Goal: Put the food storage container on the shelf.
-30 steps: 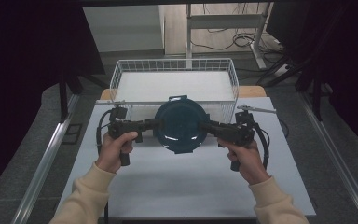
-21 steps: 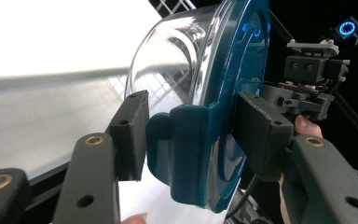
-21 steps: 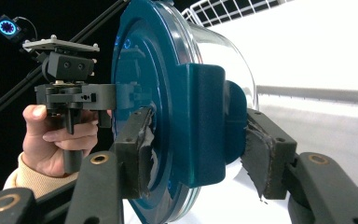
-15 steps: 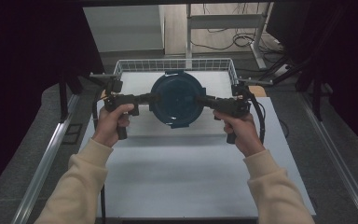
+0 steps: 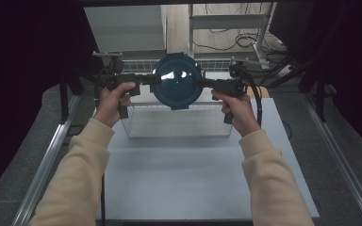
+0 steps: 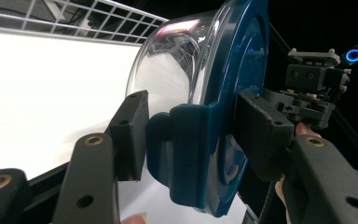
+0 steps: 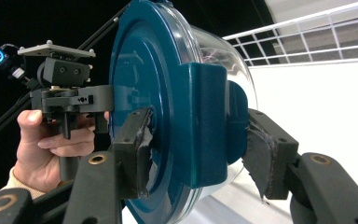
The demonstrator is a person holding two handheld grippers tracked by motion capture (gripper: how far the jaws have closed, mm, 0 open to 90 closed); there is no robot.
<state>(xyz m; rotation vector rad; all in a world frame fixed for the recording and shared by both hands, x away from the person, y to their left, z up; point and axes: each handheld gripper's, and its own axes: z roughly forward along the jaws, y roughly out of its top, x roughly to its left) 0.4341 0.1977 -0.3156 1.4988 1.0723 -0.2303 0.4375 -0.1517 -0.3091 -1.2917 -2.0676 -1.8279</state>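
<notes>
Between the two grippers hangs a round glass container with a blue lid [image 5: 176, 81], lifted above the wire basket [image 5: 176, 123] — lid facing up toward the high camera. At its left edge the left gripper [image 5: 152, 80] is clamped on a blue latch tab [image 6: 186, 140]; at the opposite edge the right gripper [image 5: 201, 83] pinches the other latch tab [image 7: 205, 121]. Each is held in one of the person's hands, left hand [image 5: 113, 96] and right hand [image 5: 237, 109]. Below, the basket stands on the white table [image 5: 193, 174] — toward its far end.
</notes>
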